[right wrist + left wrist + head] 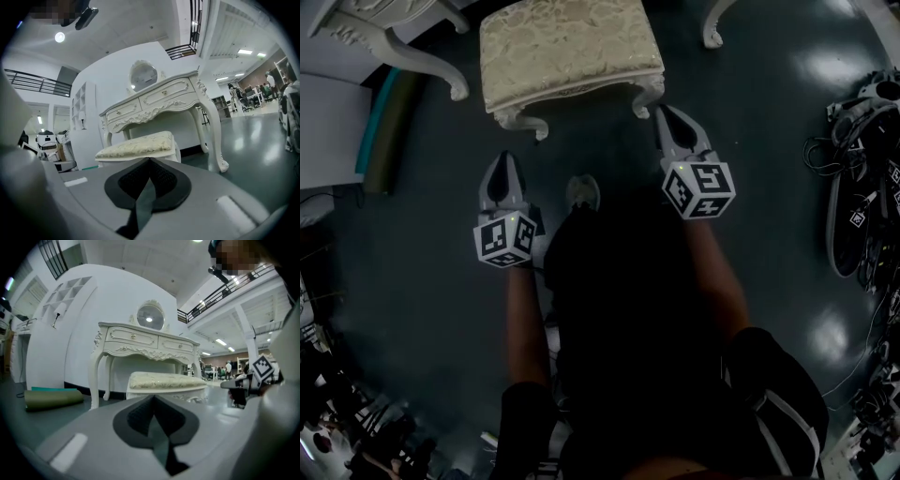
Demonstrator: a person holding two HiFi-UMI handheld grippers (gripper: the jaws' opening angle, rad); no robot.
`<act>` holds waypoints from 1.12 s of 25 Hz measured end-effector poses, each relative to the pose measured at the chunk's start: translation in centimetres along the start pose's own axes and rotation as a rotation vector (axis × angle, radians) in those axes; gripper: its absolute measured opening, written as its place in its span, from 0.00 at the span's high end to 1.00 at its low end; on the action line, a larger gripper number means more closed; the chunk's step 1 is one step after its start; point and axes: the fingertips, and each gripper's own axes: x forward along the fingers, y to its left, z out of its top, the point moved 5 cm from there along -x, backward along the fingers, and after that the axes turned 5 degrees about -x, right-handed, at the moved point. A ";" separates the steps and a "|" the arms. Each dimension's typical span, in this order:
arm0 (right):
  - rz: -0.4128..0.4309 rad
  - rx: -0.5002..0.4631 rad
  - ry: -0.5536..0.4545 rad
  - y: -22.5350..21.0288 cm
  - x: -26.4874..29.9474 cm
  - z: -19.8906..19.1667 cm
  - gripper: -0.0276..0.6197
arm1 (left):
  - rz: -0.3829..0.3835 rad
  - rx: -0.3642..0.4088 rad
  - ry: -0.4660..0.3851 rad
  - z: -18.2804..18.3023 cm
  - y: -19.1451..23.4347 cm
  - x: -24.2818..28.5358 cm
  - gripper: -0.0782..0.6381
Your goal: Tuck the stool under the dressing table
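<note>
Cushioned stool (570, 52) on the floor just before the dressing table (145, 345), left claw (503, 164) and right claw (666, 117) both pressed together, empty; likely rigid, fairly light, best pushed at its carved frame, not the soft top.

No words, numbers or brand names can be read anywhere. The only print is black-and-white square marker patterns, without letters, on the left gripper (503, 157) and the right gripper (662, 111).
</note>
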 end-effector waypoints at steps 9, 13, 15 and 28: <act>-0.025 -0.038 0.078 -2.1 3.5 -3.0 0.68 | 0.024 0.019 0.079 -4.1 1.7 3.4 0.62; -0.045 -0.043 0.111 -2.6 5.0 -4.4 0.62 | 0.041 -0.014 0.110 -5.2 2.8 4.7 0.58; -0.053 -0.052 0.118 -2.7 5.6 -4.8 0.60 | 0.037 -0.016 0.123 -5.7 3.4 5.6 0.56; -0.104 -0.108 0.170 -4.1 8.2 -7.1 0.56 | 0.039 -0.030 0.161 -7.4 5.8 9.9 0.49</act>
